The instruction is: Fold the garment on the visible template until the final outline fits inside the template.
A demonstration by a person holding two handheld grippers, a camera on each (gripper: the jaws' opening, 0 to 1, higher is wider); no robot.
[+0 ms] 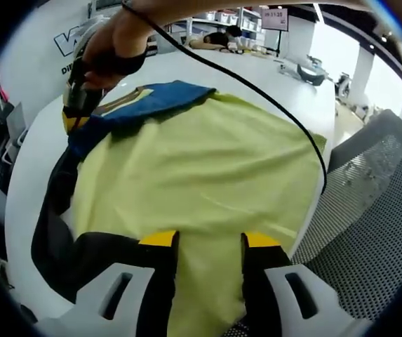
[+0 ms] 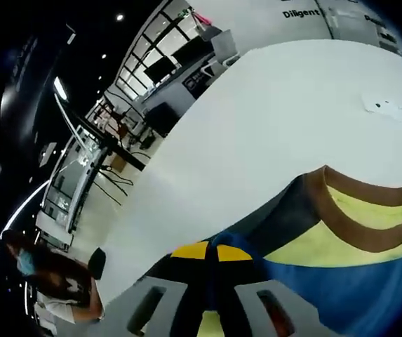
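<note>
A yellow-green garment [image 1: 201, 161] with blue shoulders and a brown collar [image 2: 348, 225] lies spread on the white table [image 1: 257, 70]. Its near hem runs between the yellow-tipped jaws of my left gripper [image 1: 210, 240], which stand apart with the cloth between them. My right gripper [image 2: 212, 252] is shut on the dark blue shoulder cloth [image 2: 271, 232] beside the collar. It also appears in the left gripper view as the right gripper [image 1: 80, 105], held by a hand at the blue shoulder. A dark layer [image 1: 60, 232] shows under the garment's left edge; I cannot tell whether it is the template.
A grey mesh chair [image 1: 376, 203] stands close at the right, off the table edge. A black cable [image 1: 257, 88] hangs across the garment. A person [image 1: 218, 38] leans on a far table. Desks with monitors [image 2: 162, 70] and another person [image 2: 43, 270] lie beyond the table.
</note>
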